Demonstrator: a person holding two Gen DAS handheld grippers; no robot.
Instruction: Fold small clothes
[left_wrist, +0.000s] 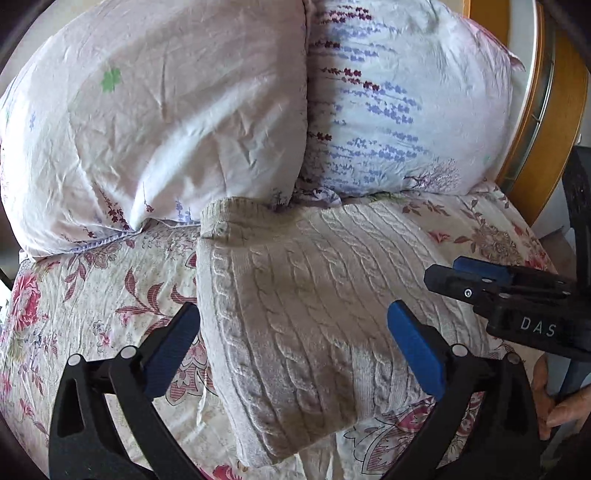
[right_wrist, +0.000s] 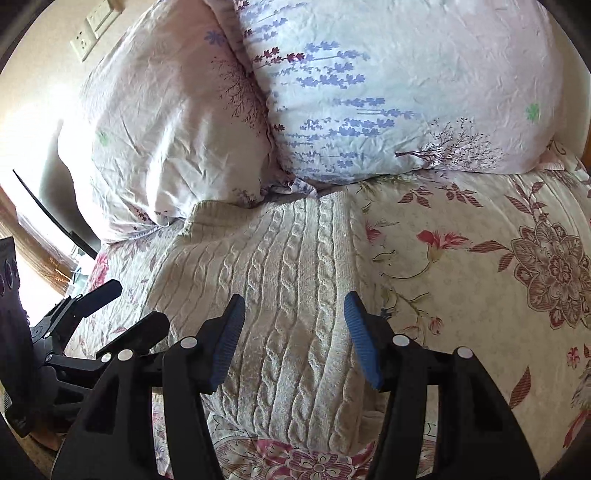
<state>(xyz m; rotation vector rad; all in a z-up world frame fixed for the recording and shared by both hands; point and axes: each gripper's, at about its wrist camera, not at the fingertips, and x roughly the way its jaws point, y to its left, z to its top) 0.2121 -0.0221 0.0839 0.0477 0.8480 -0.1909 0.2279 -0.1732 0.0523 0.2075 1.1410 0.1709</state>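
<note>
So I'm hovering both grippers over this cream cable-knit sweater (left_wrist: 295, 314) that's lying on the floral bedspread (left_wrist: 92, 295), its top end tucked right up against the two pillows (left_wrist: 166, 110). It's looking already folded into a longish rectangle, sleeves tucked in somewhere I can't see, so I'm guessing I'm near the last fold, bottom end up toward the pillows.

My left gripper (left_wrist: 295, 354) is spread wide with nothing in it, one blue pad either side of the knit's lower half. My right gripper (right_wrist: 295, 339) is also gaping and empty, sitting over the sweater's right edge near the bottom. In the left view the right one's fingers are looking pretty close together from the side, but its own camera is showing a clear gap, so I'm going with that.

How it's going to handle: thick, soft, floppy knit. Not heavy, not slippery, the ribbed cables should be giving the pads plenty of bite. The catch is it's stacked in layers, so pinching only the top layer is going to peel the fold apart. I'm thinking I should be grabbing the two bottom corners, getting a finger under the whole stack at each, and lifting both together so it isn't sagging in the middle. The bedspread is soft too, so I might snag it by accident.
</note>
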